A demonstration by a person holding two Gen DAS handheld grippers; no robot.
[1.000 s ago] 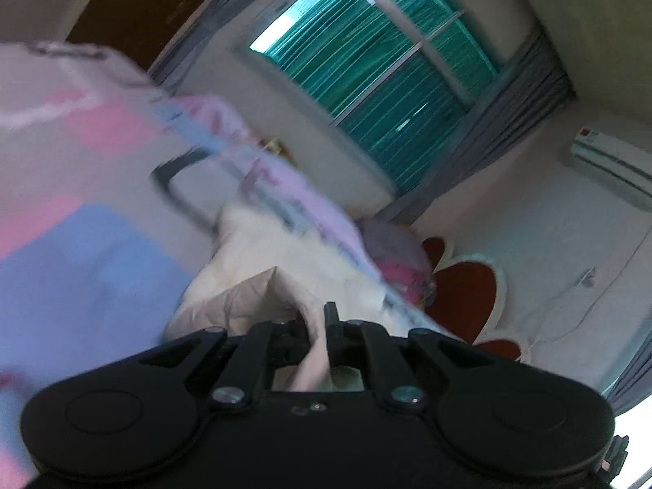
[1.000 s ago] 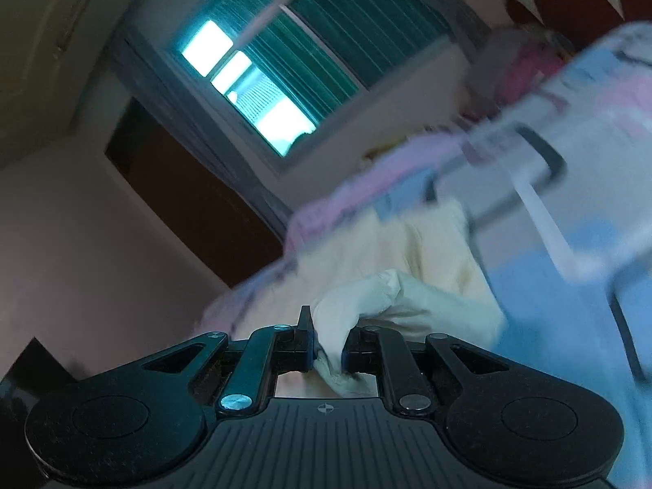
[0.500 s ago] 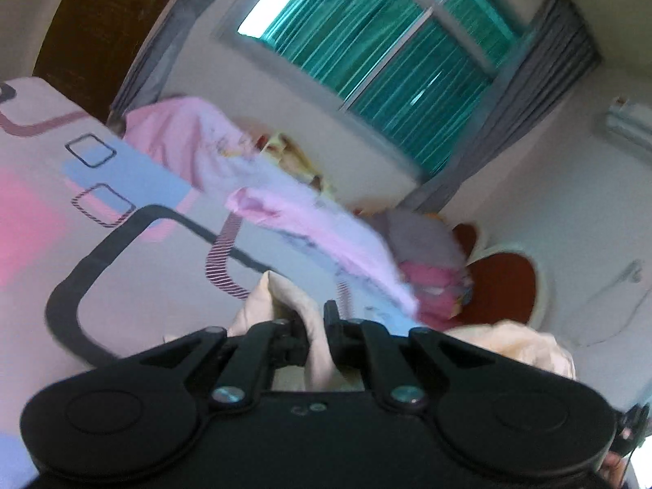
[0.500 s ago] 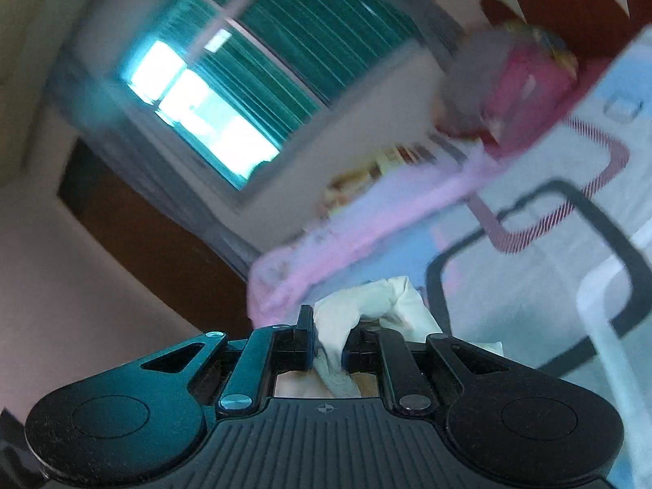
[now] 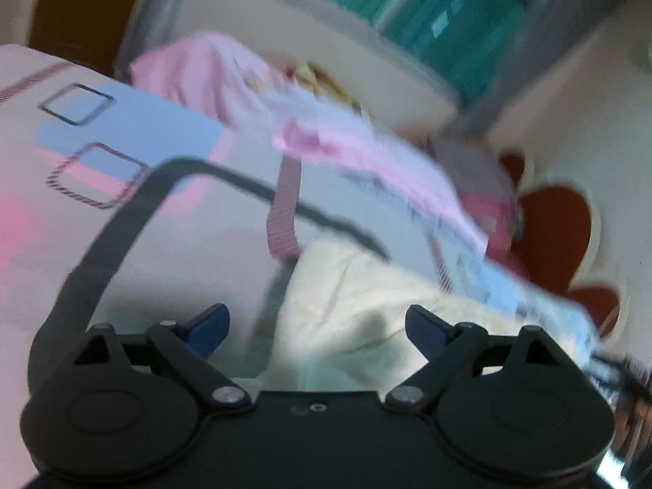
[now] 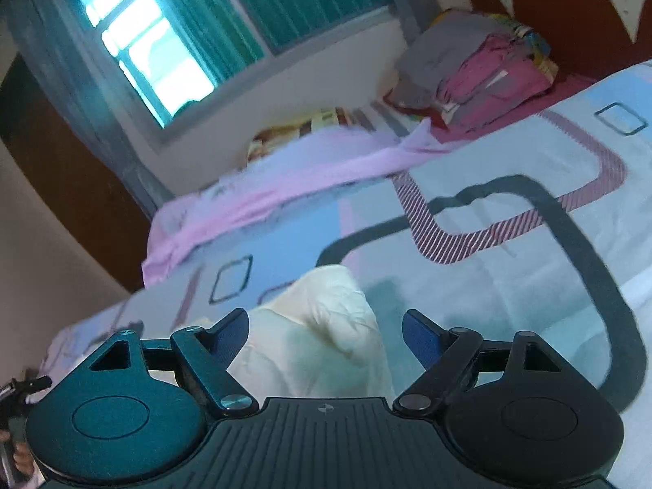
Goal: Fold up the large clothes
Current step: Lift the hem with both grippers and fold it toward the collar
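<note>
A cream garment lies on the patterned bedsheet. In the left wrist view its edge rests between the spread fingers of my left gripper, whose jaws are opening, and the blue pads do not press on it. In the right wrist view a bunched fold of the same cream garment sits between the fingers of my right gripper. Those jaws are opening too, and the cloth lies loose between them on the bedsheet.
A pink cloth stretches across the far side of the bed. A pile of grey and pink clothes sits near the red headboard. A window with green blinds is behind. The other gripper shows at the left edge.
Both grippers carried the cream garment across the bed and lowered it, then opened and let the cloth go. The garment now rests on the sheet.
</note>
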